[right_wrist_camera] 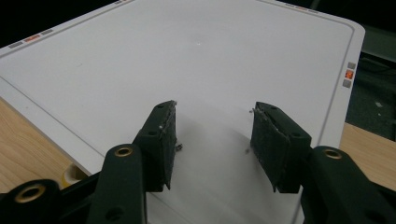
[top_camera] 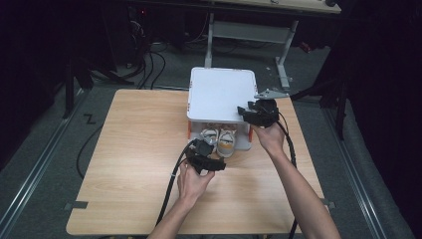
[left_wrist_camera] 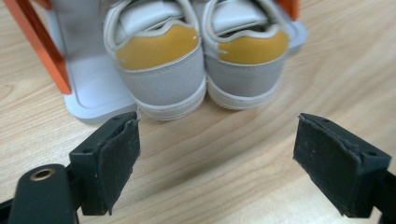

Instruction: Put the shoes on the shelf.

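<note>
A: Entry, white box (top_camera: 219,92) on the wooden table (top_camera: 134,149). What is hidden?

B: The flat lid (right_wrist_camera: 196,60) covers most of the interior. In the high view only the heel ends of the pair of shoes (top_camera: 219,139) stick out from under it at the near side. Toes and uppers are out of sight. In the left gripper view the tops of both shoes are cut off by the frame edge.

A: Any writing?

B: None legible. The lid's edge carries small grey and orange marks (right_wrist_camera: 349,74); too small to read. The shoes show yellow heel patches (left_wrist_camera: 156,46) without readable text.

A: Container contents?

B: Two grey-and-white shoes side by side on the box's white base (left_wrist_camera: 93,93), heels overhanging onto the table. An orange upright (left_wrist_camera: 39,46) stands to the left of them in the left gripper view.

A: Left gripper (left_wrist_camera: 217,154)?

B: Jaws wide apart, nothing between the pads except bare table. The shoe heels lie just ahead of its tips, not touching.

A: Right gripper (right_wrist_camera: 212,140)?

B: Jaws parted, tips down on or just above the lid near its corner. Contact cannot be told. Nothing is between the pads. The shoes are below and behind it, under the lid.
</note>
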Available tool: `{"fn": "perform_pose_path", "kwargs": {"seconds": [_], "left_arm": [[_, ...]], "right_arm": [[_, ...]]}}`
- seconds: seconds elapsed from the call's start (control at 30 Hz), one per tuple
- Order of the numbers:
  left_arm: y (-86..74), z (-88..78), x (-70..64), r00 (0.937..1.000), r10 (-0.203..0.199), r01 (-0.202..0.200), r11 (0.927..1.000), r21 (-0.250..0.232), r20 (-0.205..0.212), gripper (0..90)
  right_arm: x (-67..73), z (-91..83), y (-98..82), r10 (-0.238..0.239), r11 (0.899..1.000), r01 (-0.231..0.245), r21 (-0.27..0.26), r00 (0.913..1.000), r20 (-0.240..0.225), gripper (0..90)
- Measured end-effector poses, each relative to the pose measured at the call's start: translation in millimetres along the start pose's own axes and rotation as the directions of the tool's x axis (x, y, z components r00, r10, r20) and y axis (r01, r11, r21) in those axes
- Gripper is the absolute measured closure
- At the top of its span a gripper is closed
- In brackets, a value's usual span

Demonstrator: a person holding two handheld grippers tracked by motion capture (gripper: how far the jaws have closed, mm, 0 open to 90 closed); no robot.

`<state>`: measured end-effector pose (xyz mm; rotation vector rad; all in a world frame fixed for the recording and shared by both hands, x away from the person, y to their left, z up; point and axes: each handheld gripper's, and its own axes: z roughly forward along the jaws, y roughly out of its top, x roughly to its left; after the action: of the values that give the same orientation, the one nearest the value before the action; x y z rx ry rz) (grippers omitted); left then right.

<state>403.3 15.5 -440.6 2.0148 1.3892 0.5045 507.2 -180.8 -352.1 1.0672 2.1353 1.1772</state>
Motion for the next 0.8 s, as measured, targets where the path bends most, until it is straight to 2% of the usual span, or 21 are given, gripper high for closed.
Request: {"fn": "perform_pose_path", "kwargs": {"seconds": [0.07,0.17,0.3,0.4,0.53,0.8], "left_arm": [[1.2,5.1,-4.0,0.9999,-0.015,0.015,0.9998,0.011,-0.002,14.9],[2.7,12.2,-9.1,0.9995,-0.014,0.015,0.9996,0.024,-0.027,15.0],[4.1,21.0,-9.6,0.9988,-0.027,0.028,0.9991,0.033,-0.041,15.5],[4.7,26.5,-10.7,0.9968,-0.033,0.035,0.9989,0.031,-0.072,16.4],[6.7,33.0,-10.1,0.9943,-0.051,0.053,0.9982,0.026,-0.094,20.0],[11.5,39.9,-10.0,0.9917,-0.080,0.081,0.9967,0.009,-0.101,21.7]], "right_arm": [[0.1,0.2,-0.2,0.000,1.000,0.000,-0.004,1.0000,0.000,50.0],[0.4,0.1,-0.1,0.000,1.000,0.000,-0.003,1.0000,0.003,50.0],[0.6,0.1,-0.3,0.001,1.000,-0.001,-0.003,1.0000,0.004,50.0],[0.8,0.0,-0.4,0.000,1.000,0.000,-0.004,1.0000,0.005,50.0],[1.7,-0.1,-0.2,0.000,1.000,0.000,-0.001,0.9999,0.012,50.1],[1.8,-0.1,-0.1,-0.003,1.000,0.003,0.000,0.9999,0.015,50.4]]}}
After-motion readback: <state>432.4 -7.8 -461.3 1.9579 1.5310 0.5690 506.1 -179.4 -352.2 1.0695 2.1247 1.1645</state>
